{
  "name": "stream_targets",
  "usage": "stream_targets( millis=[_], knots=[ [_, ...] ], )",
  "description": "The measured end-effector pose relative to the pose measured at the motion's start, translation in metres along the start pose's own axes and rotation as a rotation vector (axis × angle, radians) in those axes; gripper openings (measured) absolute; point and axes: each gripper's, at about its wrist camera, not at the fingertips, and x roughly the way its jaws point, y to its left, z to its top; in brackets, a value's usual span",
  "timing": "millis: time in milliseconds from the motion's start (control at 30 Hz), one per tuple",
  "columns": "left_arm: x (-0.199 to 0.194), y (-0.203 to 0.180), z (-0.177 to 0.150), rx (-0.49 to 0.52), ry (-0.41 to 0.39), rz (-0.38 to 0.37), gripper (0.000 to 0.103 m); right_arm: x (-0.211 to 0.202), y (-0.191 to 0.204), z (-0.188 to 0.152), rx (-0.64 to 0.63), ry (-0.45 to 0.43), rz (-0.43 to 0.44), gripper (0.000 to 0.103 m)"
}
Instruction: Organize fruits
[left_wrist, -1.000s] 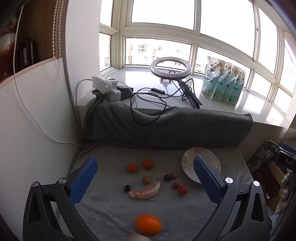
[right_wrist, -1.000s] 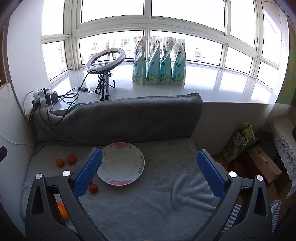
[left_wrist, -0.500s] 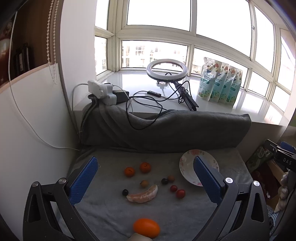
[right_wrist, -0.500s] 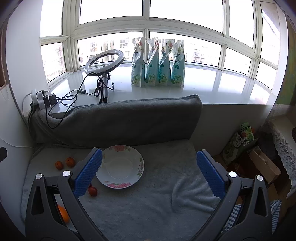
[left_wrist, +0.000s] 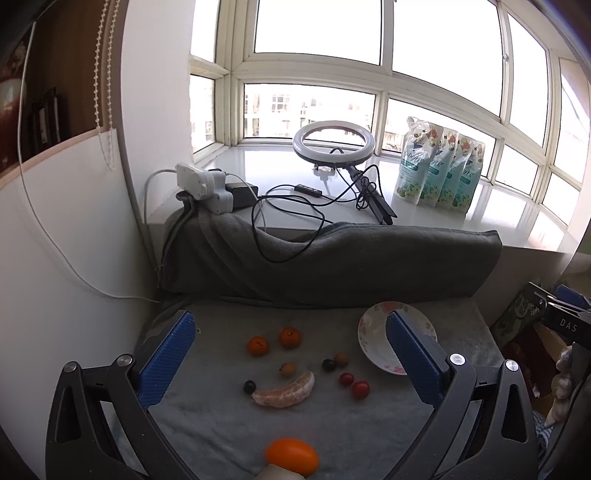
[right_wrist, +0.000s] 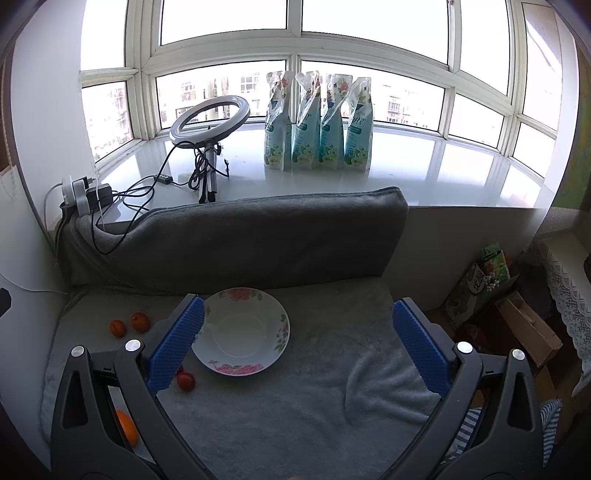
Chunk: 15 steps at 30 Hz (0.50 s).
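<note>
Empty floral plate (right_wrist: 242, 328) on grey blanket (right_wrist: 314, 398)

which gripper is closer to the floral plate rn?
Right. The right gripper hangs just before the plate, fingers open around it. The left gripper faces the scattered fruit, plate off to its right.

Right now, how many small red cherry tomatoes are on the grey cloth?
2. One cherry tomato lies left of the floral plate; the other sits just beside it, nearer the camera. None appear hidden in the left wrist view.
</note>
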Motion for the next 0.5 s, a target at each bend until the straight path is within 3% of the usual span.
stream_targets(
  millis=[500],
  knots=[
    [-0.0009,0.0044,-0.0009,-0.015,-0.001,0.007,0.102,0.0018,0.0049,-0.0019,-0.005,0.003,0.01,0.103]
  ],
)
